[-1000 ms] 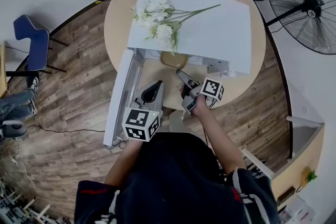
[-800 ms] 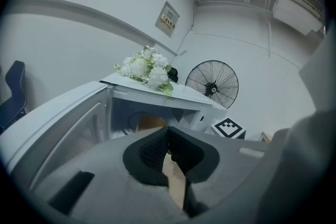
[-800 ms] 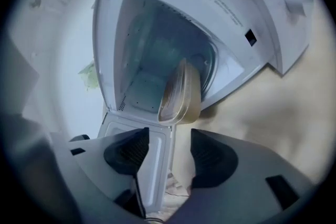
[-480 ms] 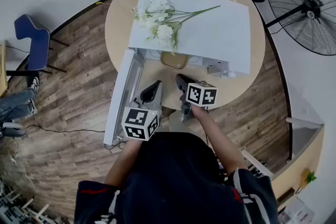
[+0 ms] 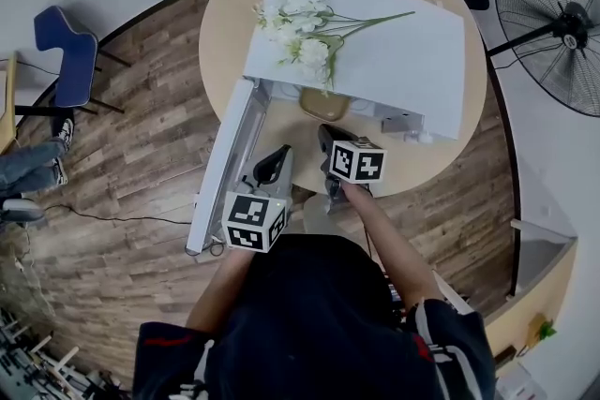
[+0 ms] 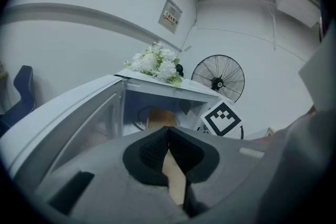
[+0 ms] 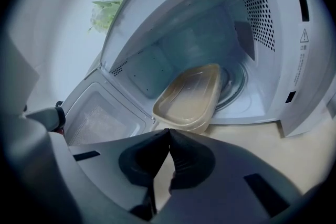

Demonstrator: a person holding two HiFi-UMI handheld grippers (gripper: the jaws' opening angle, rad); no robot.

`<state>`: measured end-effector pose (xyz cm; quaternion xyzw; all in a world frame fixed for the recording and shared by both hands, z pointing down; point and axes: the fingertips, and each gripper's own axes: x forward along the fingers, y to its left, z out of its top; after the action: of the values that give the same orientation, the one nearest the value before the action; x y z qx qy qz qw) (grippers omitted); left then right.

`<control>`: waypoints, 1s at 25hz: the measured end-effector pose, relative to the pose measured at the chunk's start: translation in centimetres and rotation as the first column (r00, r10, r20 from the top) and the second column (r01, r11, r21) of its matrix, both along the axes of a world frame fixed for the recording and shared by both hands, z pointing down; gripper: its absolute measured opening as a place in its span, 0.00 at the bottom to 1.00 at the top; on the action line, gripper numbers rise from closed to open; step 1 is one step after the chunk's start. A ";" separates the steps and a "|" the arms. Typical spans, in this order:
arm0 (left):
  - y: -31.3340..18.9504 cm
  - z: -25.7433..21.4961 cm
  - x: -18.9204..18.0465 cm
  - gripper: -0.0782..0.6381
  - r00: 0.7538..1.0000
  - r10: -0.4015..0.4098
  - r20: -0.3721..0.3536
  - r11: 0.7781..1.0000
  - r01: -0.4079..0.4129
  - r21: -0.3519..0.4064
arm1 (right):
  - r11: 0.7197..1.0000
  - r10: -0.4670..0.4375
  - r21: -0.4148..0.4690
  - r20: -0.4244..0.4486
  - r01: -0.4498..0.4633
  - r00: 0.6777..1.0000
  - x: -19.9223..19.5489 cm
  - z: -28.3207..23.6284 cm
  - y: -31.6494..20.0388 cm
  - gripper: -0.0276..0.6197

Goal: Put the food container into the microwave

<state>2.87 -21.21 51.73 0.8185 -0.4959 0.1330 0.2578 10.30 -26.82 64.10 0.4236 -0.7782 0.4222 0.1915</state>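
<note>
A tan food container (image 5: pixel 319 104) lies in the mouth of the white microwave (image 5: pixel 394 61), its near end sticking out over the sill. In the right gripper view the container (image 7: pixel 189 97) rests half on the glass turntable (image 7: pixel 239 84). My right gripper (image 5: pixel 324 132) is just in front of it, shut with nothing held; its tips (image 7: pixel 169 131) meet below the container's rim. My left gripper (image 5: pixel 277 155) hovers beside the open door (image 5: pixel 225 166), also shut and empty. From the left gripper view (image 6: pixel 168 131) the container (image 6: pixel 160 117) shows inside the cavity.
White artificial flowers (image 5: pixel 300 33) lie on top of the microwave. The door swings out to the left over the edge of the round wooden table (image 5: pixel 450 150). A standing fan (image 5: pixel 553 23) is at the right, a blue chair (image 5: pixel 61 51) at the left.
My right gripper has rolled so its marker cube faces up, and it has drawn slightly back from the container. The container stays in the microwave mouth. The left gripper has barely moved.
</note>
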 end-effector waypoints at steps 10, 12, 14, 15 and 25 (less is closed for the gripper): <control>0.2 0.7 -0.3 0.13 1.000 -0.014 0.011 1.000 0.014 -0.016 | 0.999 0.040 0.011 0.004 -0.040 0.999 0.3 0.0 -2.4 0.06; 0.2 0.8 -0.4 0.13 1.000 -0.018 0.016 1.000 0.018 -0.018 | 0.999 0.049 0.016 0.007 -0.049 0.999 0.4 0.0 -3.1 0.06; 0.1 0.8 -0.5 0.13 1.000 -0.019 0.022 1.000 0.020 -0.019 | 0.998 0.054 0.023 0.004 -0.054 0.999 0.5 0.0 -3.7 0.06; 0.1 0.8 -0.5 0.13 1.000 -0.021 0.023 1.000 0.021 -0.020 | 0.998 0.056 0.029 0.003 -0.056 0.998 0.6 0.0 -4.1 0.06; 0.1 1.1 -1.1 0.13 0.998 -0.040 0.042 0.999 0.041 -0.023 | 0.995 0.084 0.059 0.003 -0.084 0.996 1.1 0.5 -5.8 0.06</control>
<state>1.77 -21.07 52.84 0.8022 -0.5161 0.1504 0.2598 11.43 -32.61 64.56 0.4612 -0.7721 0.4066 0.1607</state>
